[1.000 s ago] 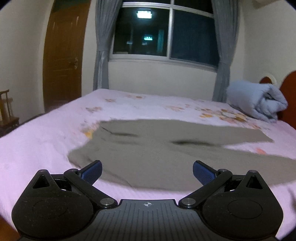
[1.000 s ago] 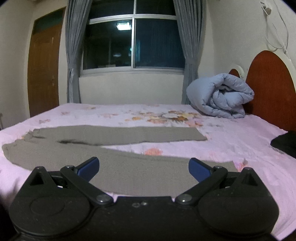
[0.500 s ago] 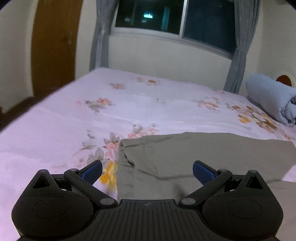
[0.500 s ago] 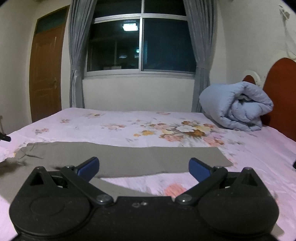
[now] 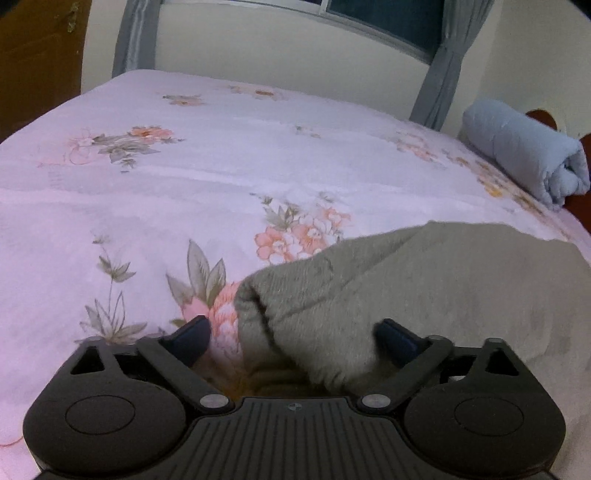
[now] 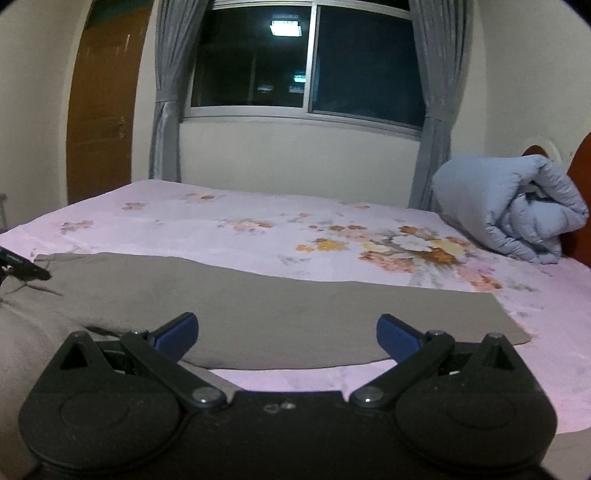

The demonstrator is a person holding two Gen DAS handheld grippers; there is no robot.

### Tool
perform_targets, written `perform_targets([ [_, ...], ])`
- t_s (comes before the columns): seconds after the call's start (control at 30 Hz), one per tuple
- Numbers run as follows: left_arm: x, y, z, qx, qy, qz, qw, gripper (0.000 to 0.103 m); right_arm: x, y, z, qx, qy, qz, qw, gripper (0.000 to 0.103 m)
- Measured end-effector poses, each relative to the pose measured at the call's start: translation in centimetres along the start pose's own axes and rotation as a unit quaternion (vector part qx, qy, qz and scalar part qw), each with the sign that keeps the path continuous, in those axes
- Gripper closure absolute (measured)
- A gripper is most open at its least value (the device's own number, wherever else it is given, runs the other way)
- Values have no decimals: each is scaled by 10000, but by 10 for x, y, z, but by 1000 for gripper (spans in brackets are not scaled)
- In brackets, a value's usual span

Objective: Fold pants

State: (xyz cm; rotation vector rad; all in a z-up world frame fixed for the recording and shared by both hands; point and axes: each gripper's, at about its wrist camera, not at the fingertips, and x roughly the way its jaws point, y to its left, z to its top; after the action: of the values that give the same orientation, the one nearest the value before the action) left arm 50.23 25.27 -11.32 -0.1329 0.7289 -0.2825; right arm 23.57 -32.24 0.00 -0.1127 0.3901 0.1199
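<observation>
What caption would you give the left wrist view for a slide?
Left gripper, fingers apart and just closing, straddles the edge of the grey pants on a floral bed.

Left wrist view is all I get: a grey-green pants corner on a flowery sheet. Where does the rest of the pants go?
Observer: In the right wrist view, one leg of the pants lies flat across the bed sheet and ends in a straight hem on the right.
Operator: Is the other tool holding that leg?
Observer: No. The right gripper has its jaws wide open in front of that leg and presses on nothing.
Operator: My picture cuts off the window. What is up there?
Observer: The window is dark, and a ceiling lamp is reflected in its left pane.
</observation>
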Motion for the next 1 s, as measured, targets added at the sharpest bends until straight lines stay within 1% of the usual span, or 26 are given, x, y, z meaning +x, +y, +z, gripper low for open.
perform_targets([
  [0.03, 1, 2, 0, -31, 8, -24, 10000, 15, 2, 0, -1, 56, 34, 40, 10000, 6],
  [0.1, -1, 7, 0, -195, -36, -91, 9998, 25, 12, 0, -1, 159, 170, 206, 9995, 6],
  [0.13, -2, 7, 0, -271, -60, -149, 9995, 38, 18, -1, 2, 148, 191, 217, 9995, 6],
  [0.17, -2, 7, 0, -371, -79, -207, 9991, 45, 24, -2, 5, 132, 218, 182, 9995, 6],
  [0.23, -4, 2, -2, -285, -122, -151, 9994, 52, 40, -3, 14, 25, 271, 94, 9996, 6],
  [0.27, -7, 1, -5, -276, -153, -170, 9994, 58, 47, -3, 20, -24, 243, 22, 9997, 6],
  [0.3, -7, -2, -5, -234, -177, -158, 9994, 63, 54, -5, 25, -31, 232, -10, 9997, 6],
  [0.33, -9, -4, -6, -183, -215, -122, 9995, 65, 60, -6, 29, -14, 246, -10, 9997, 6],
  [0.37, -11, -5, -6, -207, -246, -148, 9994, 71, 65, -7, 32, -2, 252, -7, 9997, 6],
  [0.4, -12, -5, -6, -226, -253, -153, 9993, 73, 69, -7, 35, -25, 256, 13, 9997, 6],
  [0.5, -20, -8, -5, -213, -366, -135, 9990, 77, 80, -5, 38, -198, 314, 30, 9993, 6],
  [0.57, -26, -10, -6, -246, -462, -127, 9985, 77, 85, -2, 36, -308, 341, 67, 9989, 6],
  [0.67, -36, -9, -7, -315, -608, -150, 9975, 78, 94, 1, 32, -344, 424, 108, 9984, 6],
  [0.77, -40, -14, -4, -178, -613, -91, 9979, 78, 105, 2, 29, -328, 501, 130, 9981, 6],
  [0.87, -45, -16, -1, -165, -646, -107, 9977, 78, 111, 5, 28, -376, 523, 182, 9978, 6],
  [1.0, -58, -19, 2, -163, -791, -164, 9966, 78, 119, 8, 31, -445, 521, 242, 9974, 6],
])
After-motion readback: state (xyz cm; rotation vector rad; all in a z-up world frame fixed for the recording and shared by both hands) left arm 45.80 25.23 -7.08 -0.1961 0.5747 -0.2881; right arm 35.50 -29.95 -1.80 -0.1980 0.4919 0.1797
